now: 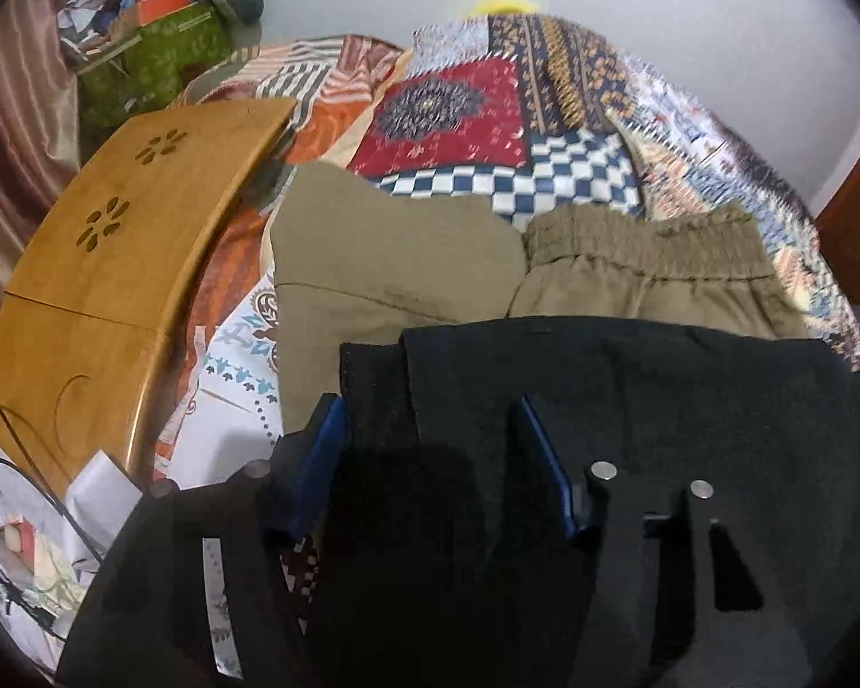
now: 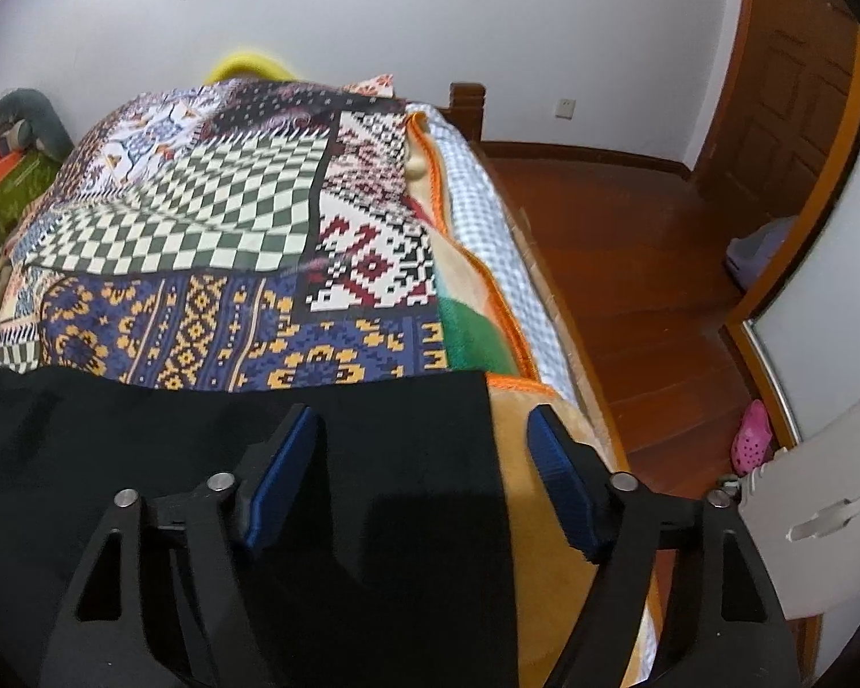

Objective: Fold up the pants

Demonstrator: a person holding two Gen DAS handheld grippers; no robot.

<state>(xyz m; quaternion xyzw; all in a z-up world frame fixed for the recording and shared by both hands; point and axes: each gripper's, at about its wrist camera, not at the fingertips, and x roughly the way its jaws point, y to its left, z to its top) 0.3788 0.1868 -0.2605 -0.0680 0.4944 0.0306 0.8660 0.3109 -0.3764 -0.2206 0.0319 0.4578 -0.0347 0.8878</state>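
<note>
Black pants [image 1: 659, 401] lie flat on the patchwork quilt [image 1: 458, 109] at the near edge of the bed. My left gripper [image 1: 430, 407] hangs low over their left end, jaws apart, with the cloth's edge under the gap and neither blue pad pressing on it. In the right wrist view the black pants [image 2: 200, 436] end in a straight right edge that runs between the jaws of my right gripper [image 2: 421, 413]. That gripper stands open too, its left pad over the black cloth and its right pad over the orange blanket [image 2: 539, 516].
Khaki pants [image 1: 395, 264] lie folded just beyond the black ones. A wooden lap table [image 1: 114, 229] sits on the bed at the left, with papers and cables below it. The bed's right edge drops to a wooden floor [image 2: 630, 286] with a pink shoe [image 2: 751, 444].
</note>
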